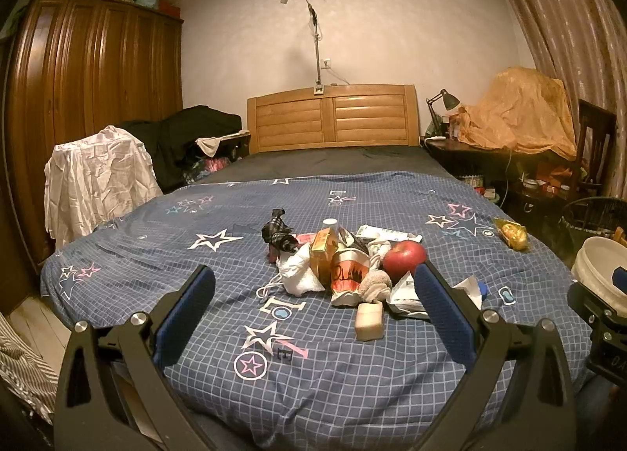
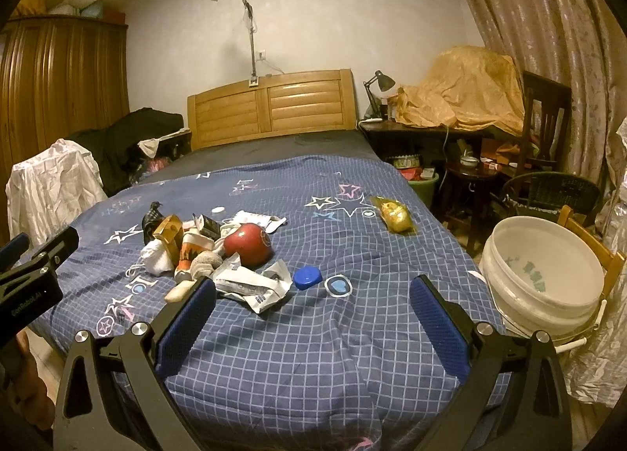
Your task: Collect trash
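Observation:
A heap of trash lies on the blue star-patterned bedspread (image 1: 219, 372): a crumpled paper cup (image 1: 347, 274), an orange carton (image 1: 322, 251), white tissue (image 1: 299, 274), a torn wrapper (image 2: 250, 286), a blue bottle cap (image 2: 307, 277) and a cream block (image 1: 369, 320). A red apple (image 1: 403, 257) lies among them. A yellow wrapper (image 2: 395, 217) lies apart at the right. My left gripper (image 1: 313, 317) is open and empty, just short of the heap. My right gripper (image 2: 313, 321) is open and empty, right of the heap. A white bucket (image 2: 544, 274) stands beside the bed at the right.
A wooden headboard (image 1: 333, 115) is at the far end. A wardrobe (image 1: 90, 90) and a chair draped in white cloth (image 1: 96, 184) stand left. A cluttered desk (image 2: 450, 129), a dark basket (image 2: 552, 192) and curtains are at the right.

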The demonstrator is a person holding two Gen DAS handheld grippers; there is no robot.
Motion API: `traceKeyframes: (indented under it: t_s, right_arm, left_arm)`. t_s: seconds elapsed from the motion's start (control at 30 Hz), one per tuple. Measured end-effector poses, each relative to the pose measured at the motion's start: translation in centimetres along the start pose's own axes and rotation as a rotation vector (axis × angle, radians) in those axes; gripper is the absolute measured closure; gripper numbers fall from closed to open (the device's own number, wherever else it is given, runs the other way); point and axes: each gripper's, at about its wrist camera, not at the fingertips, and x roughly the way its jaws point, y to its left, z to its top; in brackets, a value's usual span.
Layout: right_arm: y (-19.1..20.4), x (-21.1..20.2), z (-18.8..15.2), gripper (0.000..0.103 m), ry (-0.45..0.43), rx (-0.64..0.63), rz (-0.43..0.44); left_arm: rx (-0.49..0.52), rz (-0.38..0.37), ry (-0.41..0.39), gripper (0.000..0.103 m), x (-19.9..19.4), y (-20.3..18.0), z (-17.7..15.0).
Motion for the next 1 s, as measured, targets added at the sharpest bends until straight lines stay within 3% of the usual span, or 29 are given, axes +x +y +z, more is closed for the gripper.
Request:
traceKeyframes:
  t_s: [1.0]
  right_arm:
    - [0.37, 0.46, -0.17, 0.005, 0.022, -0.002, -0.003]
  left_arm:
    - [0.002, 0.005, 0.014, 0.005, 0.21, 0.40, -0.79]
